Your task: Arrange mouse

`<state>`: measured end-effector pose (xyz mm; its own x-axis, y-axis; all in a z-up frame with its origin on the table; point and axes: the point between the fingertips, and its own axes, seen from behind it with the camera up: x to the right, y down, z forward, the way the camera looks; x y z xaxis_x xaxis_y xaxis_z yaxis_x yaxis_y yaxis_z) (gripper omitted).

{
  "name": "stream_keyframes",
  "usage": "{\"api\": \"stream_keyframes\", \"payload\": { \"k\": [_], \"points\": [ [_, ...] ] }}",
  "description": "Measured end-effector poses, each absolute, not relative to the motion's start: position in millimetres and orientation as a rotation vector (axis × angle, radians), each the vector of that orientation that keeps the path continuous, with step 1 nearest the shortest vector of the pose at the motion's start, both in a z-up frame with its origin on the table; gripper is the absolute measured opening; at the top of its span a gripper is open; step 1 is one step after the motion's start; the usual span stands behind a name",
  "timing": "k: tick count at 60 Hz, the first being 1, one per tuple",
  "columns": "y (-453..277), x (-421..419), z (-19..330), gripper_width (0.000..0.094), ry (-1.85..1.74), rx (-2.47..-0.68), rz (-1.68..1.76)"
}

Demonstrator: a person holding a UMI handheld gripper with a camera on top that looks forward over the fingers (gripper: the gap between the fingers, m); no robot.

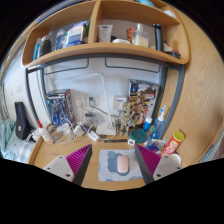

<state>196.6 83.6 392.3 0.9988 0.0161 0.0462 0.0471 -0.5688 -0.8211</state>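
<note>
A pale pink mouse point(122, 164) lies on a grey mouse mat point(116, 170) on the wooden desk point(60, 152). It rests on the mat between my two fingers, with a gap on each side. My gripper point(112, 162) is open. Its pink pads point(80, 157) stand to the left and right of the mat. The mouse points away from me, roughly along the fingers.
Beyond the mat the back of the desk is crowded with bottles, cables and small items point(90, 128). An orange bottle point(175, 142) stands at the right. A dark object point(22, 120) leans at the left. A wooden shelf point(105, 50) with boxes hangs above.
</note>
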Motion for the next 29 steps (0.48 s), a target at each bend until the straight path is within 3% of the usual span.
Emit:
{"api": "stream_keyframes", "payload": {
  "k": [29],
  "points": [
    [27.7, 137.1, 392.7, 0.0855, -0.061, -2.209, -0.047]
  ]
}}
